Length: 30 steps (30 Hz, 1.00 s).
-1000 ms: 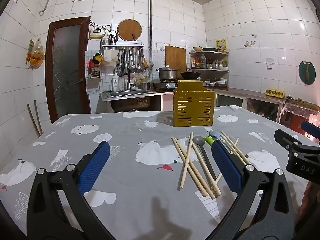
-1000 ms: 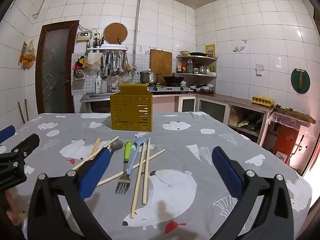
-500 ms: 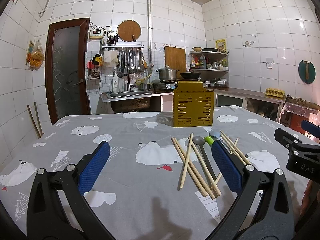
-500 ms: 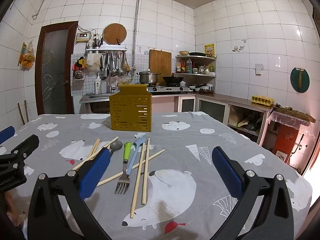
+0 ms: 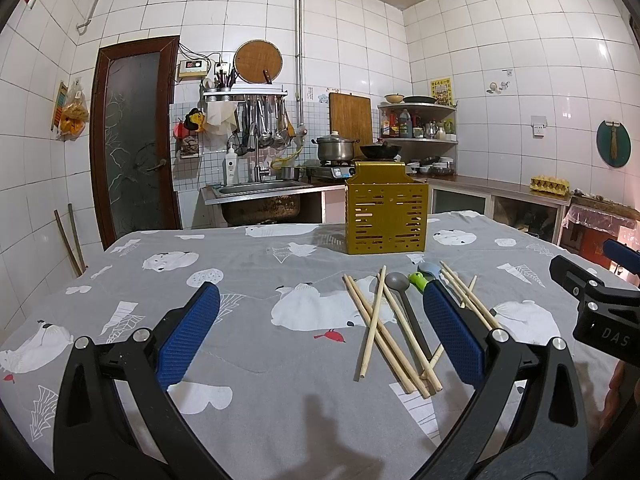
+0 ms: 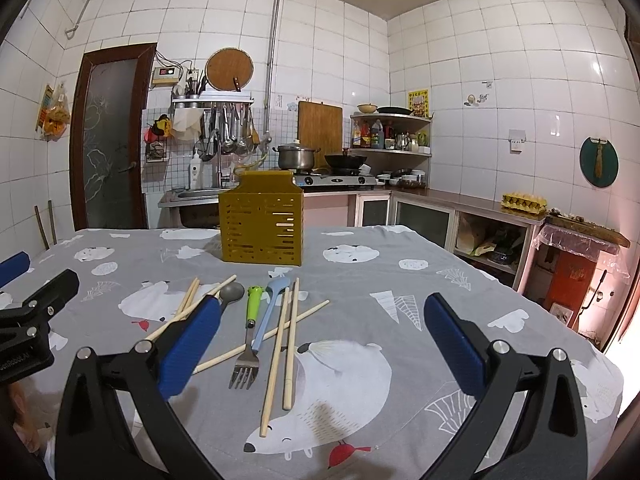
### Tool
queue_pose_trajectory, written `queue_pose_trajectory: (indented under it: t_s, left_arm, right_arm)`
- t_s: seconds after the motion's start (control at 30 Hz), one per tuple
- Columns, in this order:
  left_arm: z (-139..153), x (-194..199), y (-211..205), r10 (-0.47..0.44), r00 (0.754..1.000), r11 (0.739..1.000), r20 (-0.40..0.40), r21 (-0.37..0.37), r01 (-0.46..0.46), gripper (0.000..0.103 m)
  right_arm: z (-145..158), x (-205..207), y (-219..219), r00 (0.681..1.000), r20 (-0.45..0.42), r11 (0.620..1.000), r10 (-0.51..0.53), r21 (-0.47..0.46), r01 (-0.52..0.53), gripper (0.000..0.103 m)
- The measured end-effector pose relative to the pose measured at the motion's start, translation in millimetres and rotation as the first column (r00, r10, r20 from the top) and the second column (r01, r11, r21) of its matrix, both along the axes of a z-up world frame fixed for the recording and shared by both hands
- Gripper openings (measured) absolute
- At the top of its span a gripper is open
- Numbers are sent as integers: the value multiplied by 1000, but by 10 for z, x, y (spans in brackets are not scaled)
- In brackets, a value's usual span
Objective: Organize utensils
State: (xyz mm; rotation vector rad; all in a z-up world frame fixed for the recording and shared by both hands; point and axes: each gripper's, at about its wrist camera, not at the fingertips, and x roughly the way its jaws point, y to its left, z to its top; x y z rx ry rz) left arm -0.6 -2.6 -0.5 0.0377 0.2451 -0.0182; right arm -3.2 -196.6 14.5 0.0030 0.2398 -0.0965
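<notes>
Yellow caddy [image 6: 261, 229], one fork [image 6: 247, 340], two spoons [image 6: 269, 307].

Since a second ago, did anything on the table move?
Nothing visibly changed. The left tool and right tool stay open and hold nothing; the chopsticks, fork, spoons and yellow holder lie as before.

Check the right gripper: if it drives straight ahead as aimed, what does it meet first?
Probably nothing on the cloth: the open right gripper points to the right of the chopsticks and fork, and the yellow utensil holder sits left of centre. Depth is unclear.
</notes>
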Motion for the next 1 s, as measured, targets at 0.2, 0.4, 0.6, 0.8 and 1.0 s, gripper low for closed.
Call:
queue_pose_trajectory:
  t_s: [0.2, 0.4, 0.6, 0.8, 1.0]
  left_arm:
    - [0, -1, -3, 0, 1000, 1000, 0, 0, 0, 98]
    - [1, -2, -5, 1, 1000, 1000, 1, 1, -1, 98]
    - [2, -3, -6, 1, 1000, 1000, 1, 1, -1, 98]
    - [19, -2, -14, -1, 1000, 1000, -2, 0, 1, 98]
    - [18, -4, -12, -1, 1000, 1000, -2, -1, 1, 98]
  right_arm:
    - [0, -4, -4, 1000, 2, 1000, 0, -1, 0, 99]
    - [2, -7, 4, 1000, 5, 1000, -2, -4, 2, 99]
    - [2, -3, 1, 1000, 7, 1000, -4, -3, 4, 99]
    - [0, -5, 3, 1000, 9, 1000, -3, -6, 3, 99]
    - [0, -6, 0, 1000, 8, 1000, -3, -5, 3, 99]
